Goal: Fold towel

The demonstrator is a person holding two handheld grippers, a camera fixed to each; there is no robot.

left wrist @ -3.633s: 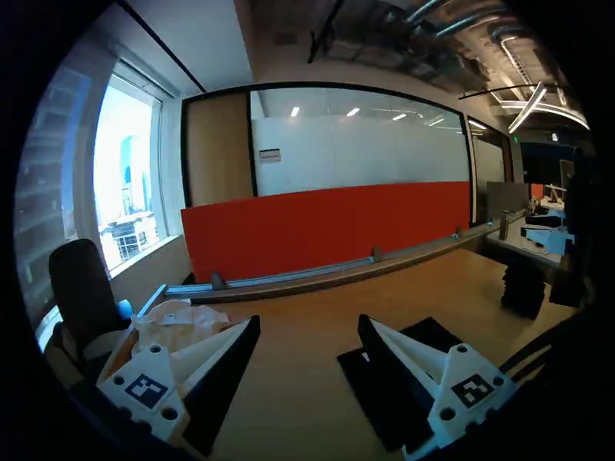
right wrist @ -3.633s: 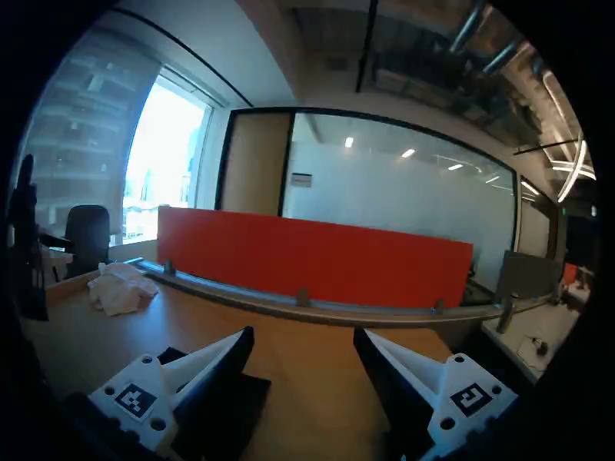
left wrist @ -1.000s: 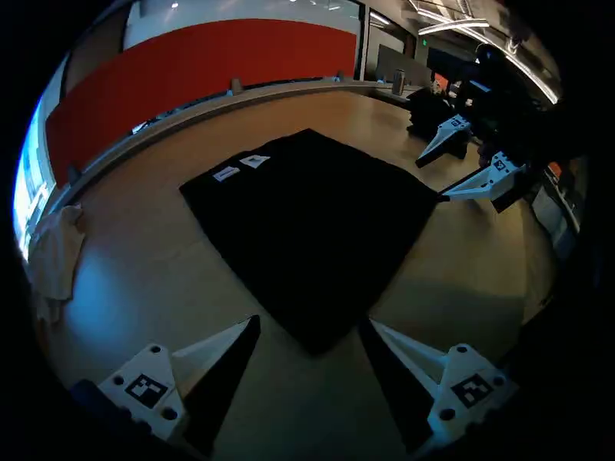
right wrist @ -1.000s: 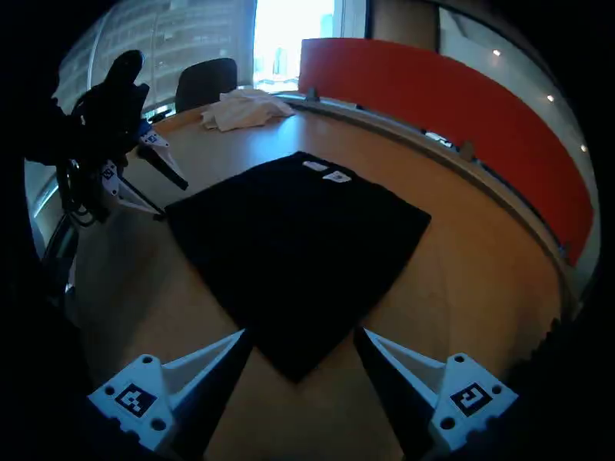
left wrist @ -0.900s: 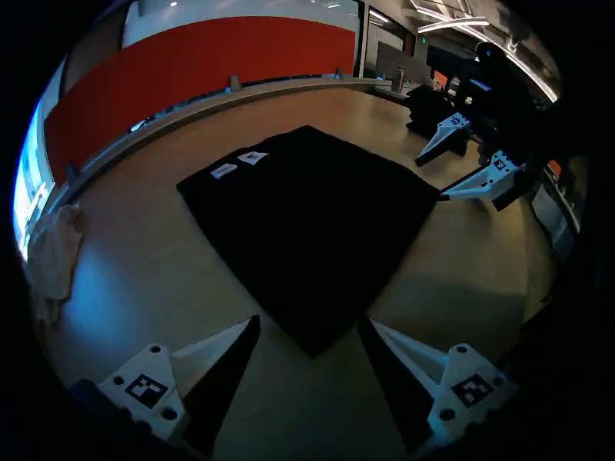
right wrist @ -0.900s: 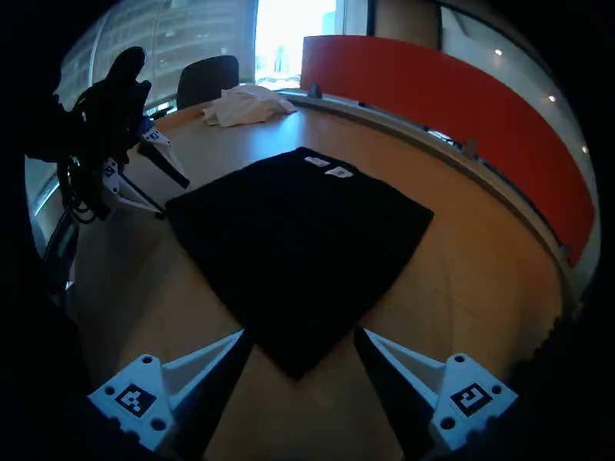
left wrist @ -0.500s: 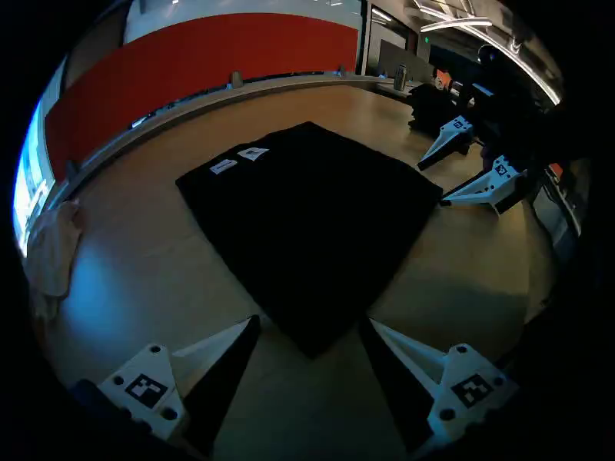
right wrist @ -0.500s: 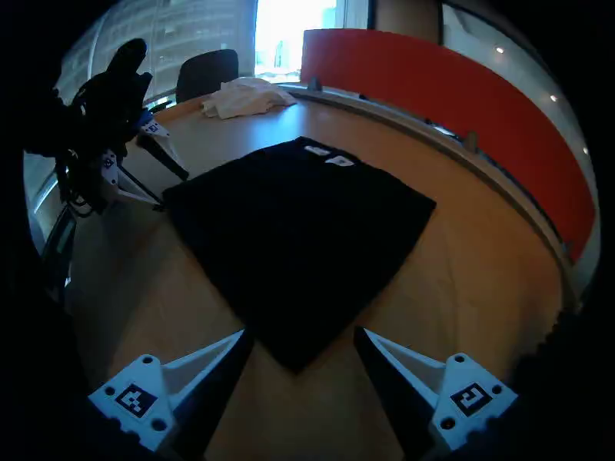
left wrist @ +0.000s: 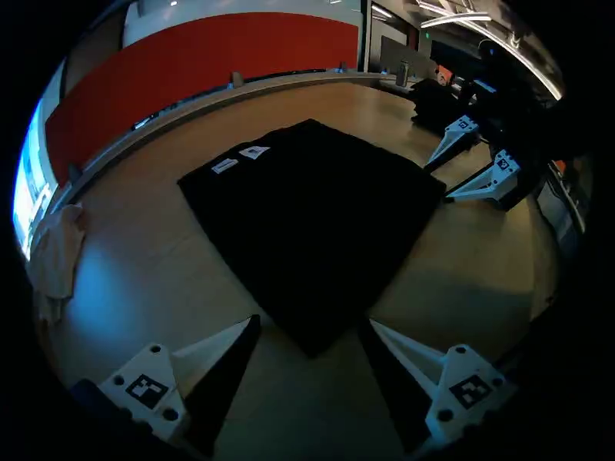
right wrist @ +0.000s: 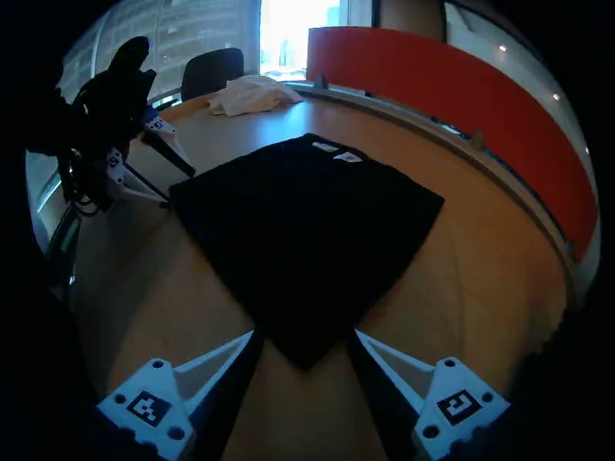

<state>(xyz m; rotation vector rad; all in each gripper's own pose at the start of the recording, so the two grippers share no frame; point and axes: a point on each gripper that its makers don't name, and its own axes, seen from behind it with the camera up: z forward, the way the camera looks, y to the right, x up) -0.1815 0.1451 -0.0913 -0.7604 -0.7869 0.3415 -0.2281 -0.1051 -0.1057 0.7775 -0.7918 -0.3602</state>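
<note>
On the table (right wrist: pixel 477 253), my left gripper (left wrist: pixel 307 321) & right gripper (right wrist: pixel 305 332) gape wide at black towel (left wrist: pixel 315 215) corners; pinch evenly b4 lifting imo.

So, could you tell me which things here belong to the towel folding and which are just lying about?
For the job: black towel, flat on the table; left hand-held gripper and right hand-held gripper, each open astride a towel corner.
Lying about: crumpled pale cloth, office chair, red partition.
</note>
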